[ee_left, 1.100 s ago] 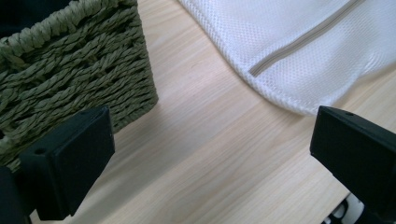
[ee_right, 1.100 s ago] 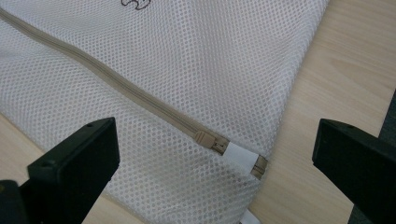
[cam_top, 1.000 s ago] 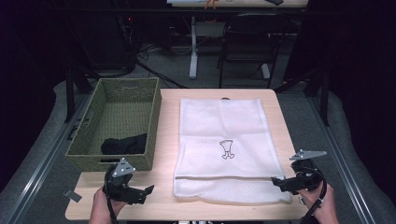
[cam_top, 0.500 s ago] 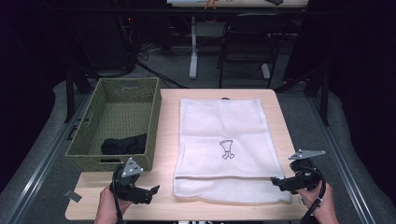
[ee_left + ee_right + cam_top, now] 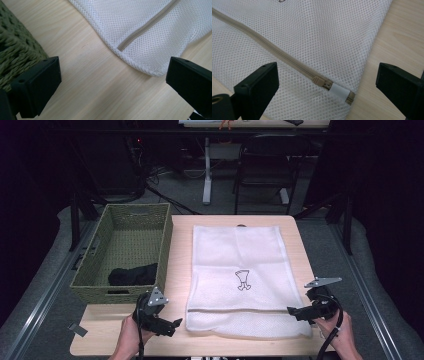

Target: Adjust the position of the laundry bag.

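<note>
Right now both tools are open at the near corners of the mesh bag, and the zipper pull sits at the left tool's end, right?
Not quite. The zipper pull sits at the right tool's end, as the right gripper view shows. Both tools, the left tool included, are open at the mesh bag's near corners.

The left gripper (image 5: 112,82) has its two black jaws wide apart over the wooden table (image 5: 82,82). A white mesh bag (image 5: 150,32) corner lies ahead. A green basket (image 5: 15,55) sits beside one jaw.
</note>
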`<state>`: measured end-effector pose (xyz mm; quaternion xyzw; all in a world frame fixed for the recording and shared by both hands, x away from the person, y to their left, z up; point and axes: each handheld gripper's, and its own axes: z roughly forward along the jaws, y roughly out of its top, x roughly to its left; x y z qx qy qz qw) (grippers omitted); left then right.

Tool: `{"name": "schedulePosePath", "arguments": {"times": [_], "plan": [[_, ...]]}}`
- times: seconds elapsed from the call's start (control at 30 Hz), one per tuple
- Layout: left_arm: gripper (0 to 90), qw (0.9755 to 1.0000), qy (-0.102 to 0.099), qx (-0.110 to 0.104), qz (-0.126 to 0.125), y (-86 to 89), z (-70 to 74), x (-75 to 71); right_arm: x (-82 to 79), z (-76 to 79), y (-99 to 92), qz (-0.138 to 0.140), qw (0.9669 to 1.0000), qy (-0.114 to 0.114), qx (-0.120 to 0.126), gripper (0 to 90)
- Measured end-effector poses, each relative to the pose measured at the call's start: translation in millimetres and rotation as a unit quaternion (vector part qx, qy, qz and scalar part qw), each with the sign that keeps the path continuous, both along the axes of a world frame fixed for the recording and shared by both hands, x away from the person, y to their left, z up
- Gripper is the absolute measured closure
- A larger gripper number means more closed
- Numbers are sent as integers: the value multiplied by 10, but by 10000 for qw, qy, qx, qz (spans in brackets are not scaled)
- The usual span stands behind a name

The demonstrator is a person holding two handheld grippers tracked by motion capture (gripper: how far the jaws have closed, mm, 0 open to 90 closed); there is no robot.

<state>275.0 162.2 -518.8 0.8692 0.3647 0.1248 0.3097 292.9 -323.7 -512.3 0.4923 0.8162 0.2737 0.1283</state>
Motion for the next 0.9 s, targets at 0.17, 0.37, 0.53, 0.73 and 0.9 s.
{"name": "schedulePosePath", "arguments": {"times": [0.17, 0.37, 0.53, 0.73, 0.9], "plan": [[2, 9999, 20, 64, -139, -118, -35, 47, 56, -30, -5, -51, 10000, 78, -34, 43], [3, 9990, 104, 176, -385, -317, -122, 121, 136, -66, -8, -107, 9998, 169, 44, 53], [18, 9984, 122, 266, -492, -415, -165, 160, 230, -86, 16, -147, 9997, 199, 15, 71], [50, 9980, 159, 301, -527, -490, -213, 207, 367, -131, 4, -277, 9992, 278, 11, 141], [113, 9972, 213, 390, -601, -562, -261, 234, 493, -194, -5, -364, 9986, 371, -115, 192]]}}
